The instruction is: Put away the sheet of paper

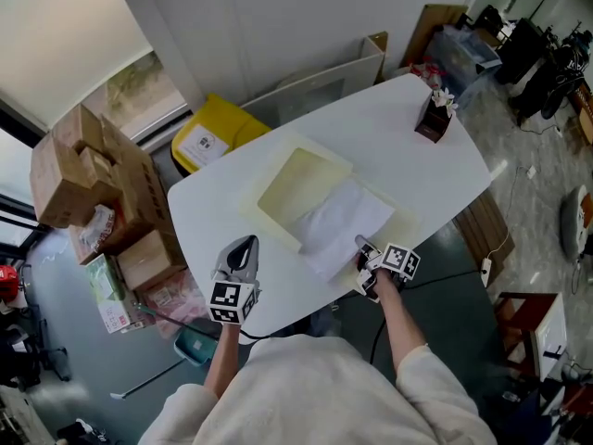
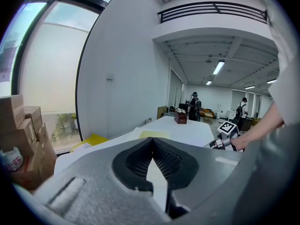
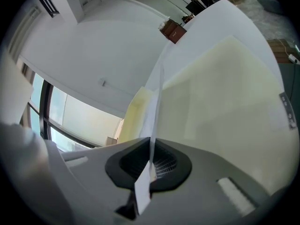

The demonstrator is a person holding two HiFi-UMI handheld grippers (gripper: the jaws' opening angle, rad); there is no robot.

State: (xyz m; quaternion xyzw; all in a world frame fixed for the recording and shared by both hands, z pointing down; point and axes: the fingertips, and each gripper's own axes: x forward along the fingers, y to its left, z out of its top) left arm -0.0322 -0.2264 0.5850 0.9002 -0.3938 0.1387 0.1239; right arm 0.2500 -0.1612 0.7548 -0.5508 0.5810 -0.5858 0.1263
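paper (image 1: pixel 343 225), in right gripper (image 1: pixel 359 242) jaws: white
folder (image 1: pixel 296 185): pale yellow
table (image 1: pixel 408 128): white
bin (image 1: pixel 215 130): yellow
boxes (image 1: pixel 83 170): brown
marker cubes (image 1: pixel 232 302): black-white squares

No text can be read anywhere. The white label (image 1: pixel 202 145) on the yellow bin (image 1: pixel 225 119) carries dark print too small to make out. The left hand-held gripper (image 1: pixel 243 251) and right hand-held gripper (image 1: pixel 363 248) bear only black-and-white square patterns, no letters.
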